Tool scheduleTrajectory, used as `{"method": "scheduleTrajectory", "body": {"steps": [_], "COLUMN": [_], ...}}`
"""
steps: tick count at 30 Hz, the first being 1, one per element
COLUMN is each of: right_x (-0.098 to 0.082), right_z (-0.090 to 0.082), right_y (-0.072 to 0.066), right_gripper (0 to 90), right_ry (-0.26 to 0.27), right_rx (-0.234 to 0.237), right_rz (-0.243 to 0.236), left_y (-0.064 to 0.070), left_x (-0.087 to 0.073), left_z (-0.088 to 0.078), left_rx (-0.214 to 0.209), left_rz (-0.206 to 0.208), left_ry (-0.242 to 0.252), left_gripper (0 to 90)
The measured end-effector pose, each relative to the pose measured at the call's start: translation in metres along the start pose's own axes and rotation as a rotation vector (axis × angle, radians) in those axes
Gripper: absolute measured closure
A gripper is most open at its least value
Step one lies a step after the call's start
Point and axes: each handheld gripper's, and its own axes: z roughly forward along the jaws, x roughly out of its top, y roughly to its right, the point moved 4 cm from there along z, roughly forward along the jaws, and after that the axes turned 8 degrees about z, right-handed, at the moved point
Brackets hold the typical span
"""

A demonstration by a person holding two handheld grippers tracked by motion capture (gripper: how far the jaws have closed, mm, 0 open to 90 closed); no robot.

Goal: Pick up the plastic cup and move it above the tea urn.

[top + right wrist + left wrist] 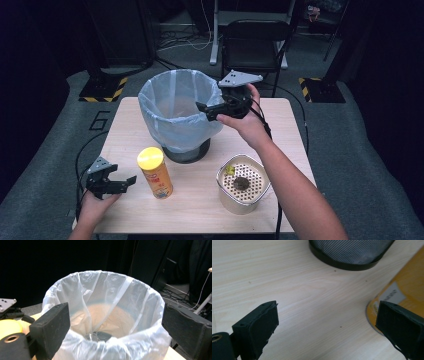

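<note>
Two tongs (129, 182) (204, 111), one bin (176, 107), one can (155, 172)

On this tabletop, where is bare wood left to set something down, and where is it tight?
Free: the far left corner of the light wooden table, beside the mesh bin lined with a clear bag, and the near strip between the yellow-lidded orange snack canister and the cream perforated-top container. Tight: the middle, where bin, canister and container cluster, and the near left edge by the left tool.
</note>
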Motion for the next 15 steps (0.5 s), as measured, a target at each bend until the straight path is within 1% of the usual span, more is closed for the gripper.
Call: {"method": "scheduleTrajectory", "body": {"steps": [1,5,7,8,9,11,12,13,14,15], "right_x": [-0.003,-0.009,-0.012,-0.013,-0.014,-0.015,-0.015,-0.016,-0.017,-0.017], "right_z": [-0.003,-0.010,-0.013,-0.016,-0.018,-0.022,-0.022,-0.025,-0.031,-0.031], "right_y": [0.002,0.003,0.004,0.005,0.006,0.006,0.006,0.007,0.008,0.008], "right_gripper": [8.2,8.2,8.3,9.0,9.2,10.3,10.3,11.9,13.5,13.5], "right_ry": [-0.003,-0.013,-0.018,-0.021,-0.028,-0.036,-0.036,-0.033,-0.029,-0.029], "right_rx": [0.003,0.003,0.002,-0.003,-0.009,-0.019,-0.019,-0.021,-0.019,-0.019], "right_rz": [0.000,0.000,0.002,0.002,-0.004,-0.007,-0.007,-0.010,-0.011,-0.011], "left_y": [0.005,0.012,0.013,0.014,0.016,0.018,0.018,0.020,0.022,0.022], "left_x": [0.005,0.012,0.014,0.017,0.022,0.027,0.027,0.029,0.031,0.031], "left_z": [-0.004,-0.014,-0.016,-0.018,-0.023,-0.026,-0.026,-0.028,-0.032,-0.032], "left_rx": [-0.003,-0.035,-0.033,-0.028,-0.048,-0.052,-0.052,-0.056,-0.073,-0.073], "left_rz": [0.021,0.055,0.057,0.058,0.066,0.068,0.068,0.066,0.076,0.076], "left_ry": [0.025,0.034,0.034,0.056,0.055,0.056,0.056,0.059,0.061,0.061], "left_gripper": [4.1,4.1,4.1,4.1,4.2,4.3,4.2,4.2,4.2,4.3]}}
